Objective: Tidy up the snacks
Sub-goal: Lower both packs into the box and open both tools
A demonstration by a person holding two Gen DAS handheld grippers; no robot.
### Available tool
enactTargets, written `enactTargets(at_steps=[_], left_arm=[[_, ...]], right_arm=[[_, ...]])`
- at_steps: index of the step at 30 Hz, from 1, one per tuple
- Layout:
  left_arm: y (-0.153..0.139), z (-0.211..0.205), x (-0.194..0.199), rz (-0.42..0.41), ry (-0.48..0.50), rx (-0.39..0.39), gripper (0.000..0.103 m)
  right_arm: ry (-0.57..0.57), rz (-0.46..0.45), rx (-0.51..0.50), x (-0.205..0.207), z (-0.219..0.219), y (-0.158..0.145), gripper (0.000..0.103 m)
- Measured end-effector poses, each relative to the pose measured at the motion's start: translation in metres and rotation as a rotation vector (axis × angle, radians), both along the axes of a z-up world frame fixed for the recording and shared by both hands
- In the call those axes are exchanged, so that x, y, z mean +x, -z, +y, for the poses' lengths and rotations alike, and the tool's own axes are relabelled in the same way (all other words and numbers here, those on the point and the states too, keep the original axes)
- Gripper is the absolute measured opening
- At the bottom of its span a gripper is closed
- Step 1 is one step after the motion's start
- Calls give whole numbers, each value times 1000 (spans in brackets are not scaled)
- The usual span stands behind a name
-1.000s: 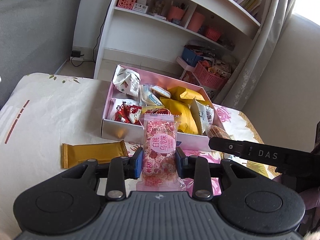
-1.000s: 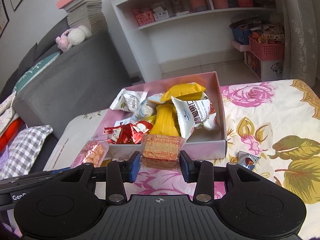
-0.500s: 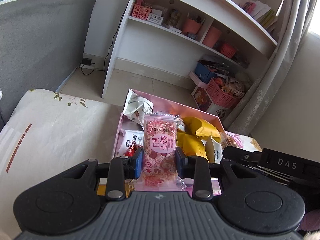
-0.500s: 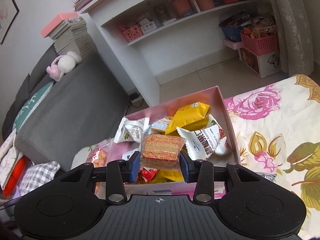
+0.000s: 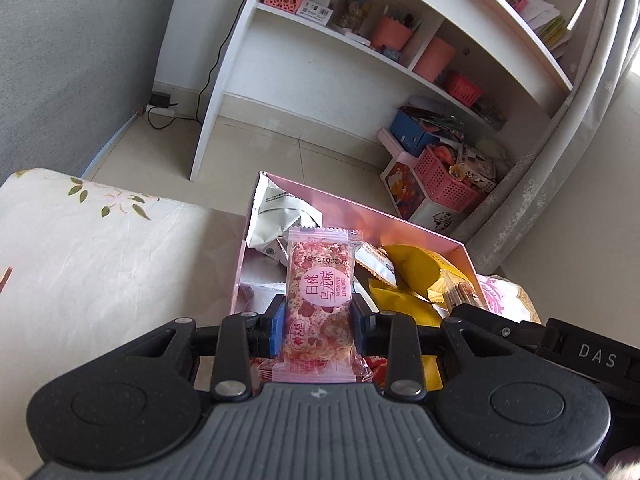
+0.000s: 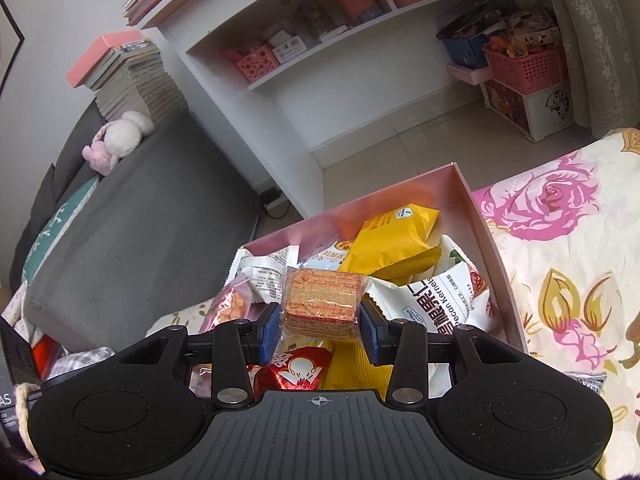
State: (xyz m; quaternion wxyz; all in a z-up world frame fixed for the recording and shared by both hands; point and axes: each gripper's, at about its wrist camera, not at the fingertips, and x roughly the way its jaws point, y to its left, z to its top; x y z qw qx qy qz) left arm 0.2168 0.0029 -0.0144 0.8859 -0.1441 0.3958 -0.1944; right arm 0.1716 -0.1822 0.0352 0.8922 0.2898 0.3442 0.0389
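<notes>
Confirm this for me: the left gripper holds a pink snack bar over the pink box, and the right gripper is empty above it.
Not quite. The right gripper is not empty: its jaws are closed on a clear-wrapped wafer pack, as the right wrist view shows. The rest stands: the left gripper holds the pink snack bar over the pink box.

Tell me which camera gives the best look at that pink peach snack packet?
The left wrist view. There the pink snack packet stands front and centre, clamped in the left tool, its label readable. The right wrist view shows only a sliver of it at the left, beside the wafer pack.
</notes>
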Motion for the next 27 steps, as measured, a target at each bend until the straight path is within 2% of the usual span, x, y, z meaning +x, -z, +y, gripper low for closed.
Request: enactTargets(at_steps=[5, 17, 23, 26, 27], left_arm=[[4, -1, 5, -2, 15, 30, 30], [14, 11, 9, 0, -23, -26, 30], [9, 7, 9, -7, -25, -16, 30], [5, 6, 7, -14, -6, -2, 38], [4, 5, 7, -18, -4, 0, 39]], right_arm=[[-1, -11, 13, 7, 0, 4, 40], [-7, -34, -5, 10, 2, 3, 41], [-15, -31, 0, 10, 3, 2, 41], [-19, -33, 11, 9, 1, 1, 44], [-19, -30, 21, 9, 0, 0, 48]])
